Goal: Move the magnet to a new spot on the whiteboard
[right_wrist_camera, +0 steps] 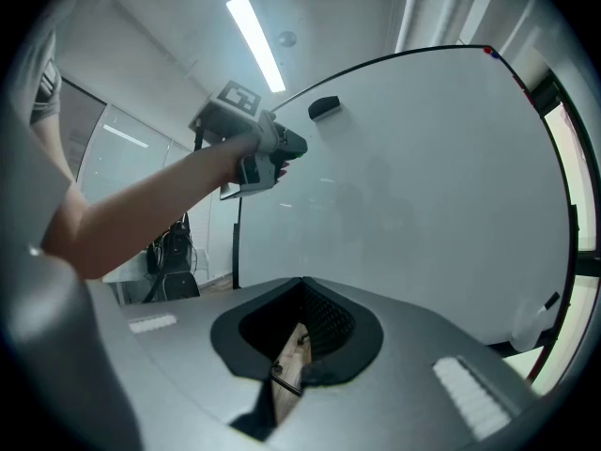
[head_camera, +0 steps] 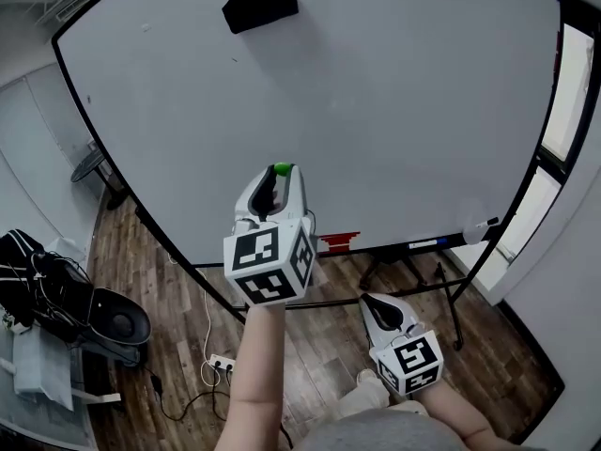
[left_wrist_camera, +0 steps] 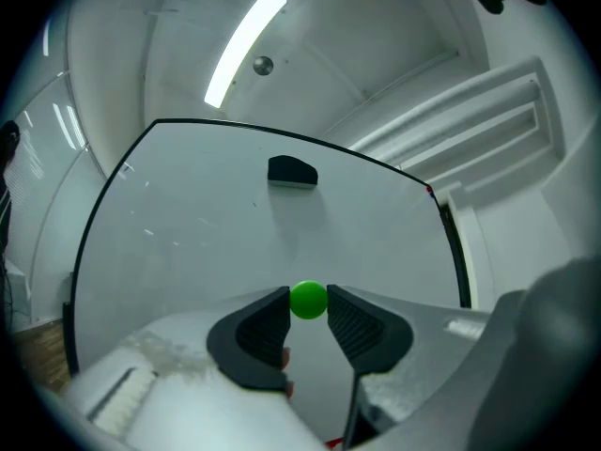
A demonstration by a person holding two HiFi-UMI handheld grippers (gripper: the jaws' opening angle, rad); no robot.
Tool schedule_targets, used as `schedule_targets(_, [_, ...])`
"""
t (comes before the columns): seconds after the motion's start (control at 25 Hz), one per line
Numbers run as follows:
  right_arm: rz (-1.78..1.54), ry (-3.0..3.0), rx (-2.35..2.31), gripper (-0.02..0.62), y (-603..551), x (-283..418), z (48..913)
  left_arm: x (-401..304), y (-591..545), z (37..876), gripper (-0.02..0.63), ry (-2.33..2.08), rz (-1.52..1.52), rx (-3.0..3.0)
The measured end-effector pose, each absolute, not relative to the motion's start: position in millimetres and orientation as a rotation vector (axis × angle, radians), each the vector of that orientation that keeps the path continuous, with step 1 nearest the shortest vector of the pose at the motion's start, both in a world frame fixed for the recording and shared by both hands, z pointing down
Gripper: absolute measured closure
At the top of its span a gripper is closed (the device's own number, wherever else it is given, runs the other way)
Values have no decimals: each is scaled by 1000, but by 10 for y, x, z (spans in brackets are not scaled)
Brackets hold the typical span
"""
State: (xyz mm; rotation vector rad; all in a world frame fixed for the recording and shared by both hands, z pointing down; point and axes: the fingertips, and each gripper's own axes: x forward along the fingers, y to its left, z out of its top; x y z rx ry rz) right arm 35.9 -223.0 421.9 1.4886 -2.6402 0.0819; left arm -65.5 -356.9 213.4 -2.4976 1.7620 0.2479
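A small green ball magnet [left_wrist_camera: 309,301] sits between the two dark pads of my left gripper [left_wrist_camera: 308,308], and both pads touch its sides. In the head view the magnet [head_camera: 282,168] shows at the tip of the left gripper [head_camera: 281,178], raised in front of the lower middle of the whiteboard [head_camera: 394,111]. Whether the magnet touches the board I cannot tell. My right gripper [head_camera: 374,302] hangs low near the person's lap, away from the board, jaws together and empty [right_wrist_camera: 302,287]. The right gripper view also shows the left gripper [right_wrist_camera: 282,148] held up by a bare arm.
A black eraser [head_camera: 260,7] sticks high on the board's left part. The board's tray holds a red item [head_camera: 338,242] and markers [head_camera: 424,244]. On the wooden floor lie a dark bag [head_camera: 33,285] at the left and a power strip [head_camera: 223,363].
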Motion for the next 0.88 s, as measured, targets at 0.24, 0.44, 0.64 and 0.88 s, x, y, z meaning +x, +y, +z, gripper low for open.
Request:
schedule_targets(0.24, [82, -2612, 1510, 594, -2388, 580, 4215, -260, -3807, 1928, 474, 1684, 232, -2504])
schedule_targets(0.44, [79, -2601, 1518, 594, -2540, 733, 4192, -66, -4034, 1779, 474, 1664, 214, -2481])
schedule_targets(0.64, [74, -2600, 1518, 594, -2699, 838, 4167, 33, -4287, 1643, 474, 1683, 221, -2450])
schedule_targets(0.88, [68, -2593, 1508, 594, -2899, 933, 4127, 52, -4597, 1554, 474, 1722, 240, -2434])
